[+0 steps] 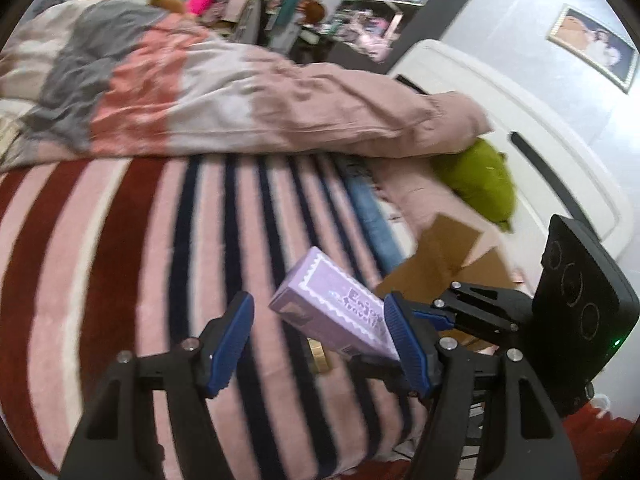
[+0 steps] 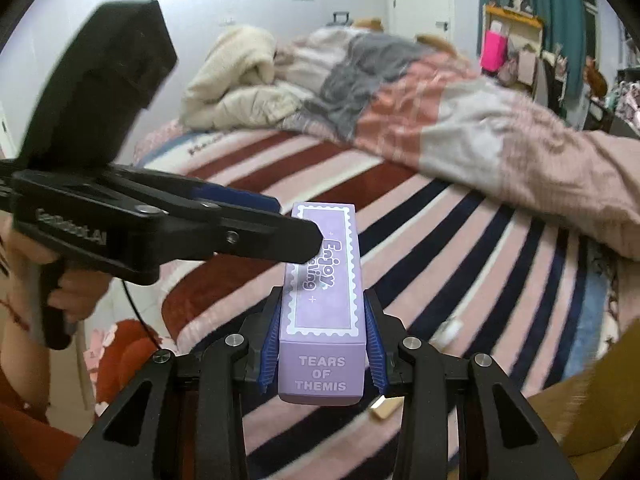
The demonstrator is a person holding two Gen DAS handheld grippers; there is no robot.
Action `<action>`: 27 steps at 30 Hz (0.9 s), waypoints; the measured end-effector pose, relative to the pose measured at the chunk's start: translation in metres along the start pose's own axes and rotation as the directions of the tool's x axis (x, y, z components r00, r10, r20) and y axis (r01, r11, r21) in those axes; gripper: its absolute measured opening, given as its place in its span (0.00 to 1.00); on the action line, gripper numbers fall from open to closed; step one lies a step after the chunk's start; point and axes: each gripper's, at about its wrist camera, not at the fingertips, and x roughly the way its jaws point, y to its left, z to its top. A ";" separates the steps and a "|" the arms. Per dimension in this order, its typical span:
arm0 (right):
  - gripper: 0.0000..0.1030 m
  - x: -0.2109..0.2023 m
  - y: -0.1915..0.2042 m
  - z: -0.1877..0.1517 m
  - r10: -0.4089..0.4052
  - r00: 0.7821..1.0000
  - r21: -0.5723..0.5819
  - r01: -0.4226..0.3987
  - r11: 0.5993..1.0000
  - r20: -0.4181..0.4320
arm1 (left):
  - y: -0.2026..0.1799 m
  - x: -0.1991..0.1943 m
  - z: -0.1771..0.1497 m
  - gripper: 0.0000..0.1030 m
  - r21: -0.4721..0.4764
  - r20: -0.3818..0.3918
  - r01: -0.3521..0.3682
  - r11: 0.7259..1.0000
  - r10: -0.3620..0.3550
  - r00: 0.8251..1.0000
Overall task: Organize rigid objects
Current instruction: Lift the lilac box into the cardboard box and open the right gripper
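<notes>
A long purple box (image 2: 322, 312) marked "Enjoy" and "Tears of Themis" is clamped between the blue pads of my right gripper (image 2: 322, 350), held above the striped bed. In the left wrist view the same purple box (image 1: 332, 304) hangs tilted between the fingers of my left gripper (image 1: 320, 334), which is open; its right pad is close to the box. In the right wrist view the left gripper (image 2: 276, 220) reaches in from the left and one finger overlaps the box's far end. The right gripper's body shows at the right of the left wrist view (image 1: 472, 312).
The bed has a red, pink and navy striped blanket (image 1: 160, 260) with a rumpled pink-grey duvet (image 1: 224, 96) behind. A cardboard box (image 1: 448, 256) and a green plush (image 1: 480, 180) lie by the white headboard (image 1: 540, 152). A small tan block (image 2: 386, 410) lies on the blanket.
</notes>
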 end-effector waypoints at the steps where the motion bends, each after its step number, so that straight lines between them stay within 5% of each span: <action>1: 0.32 -0.009 -0.004 0.001 -0.004 1.000 0.000 0.004 1.000 0.015 | -0.009 0.005 0.005 0.60 0.009 -0.007 0.027 1.000 -0.027 1.000; 12: 0.32 -0.097 -0.071 -0.037 -0.166 0.979 0.120 0.153 0.981 0.115 | -0.118 0.099 0.042 0.49 0.099 -0.172 0.222 0.970 -0.203 0.964; 22: 0.32 -0.122 -0.135 -0.086 -0.223 0.975 0.284 0.218 0.934 -0.016 | -0.178 0.169 0.031 0.49 0.158 -0.327 0.225 0.961 -0.164 0.931; 27: 0.36 -0.117 -0.144 -0.095 -0.250 0.964 0.287 0.266 0.920 -0.091 | -0.185 0.174 0.025 0.58 0.220 -0.349 0.177 0.959 -0.092 0.933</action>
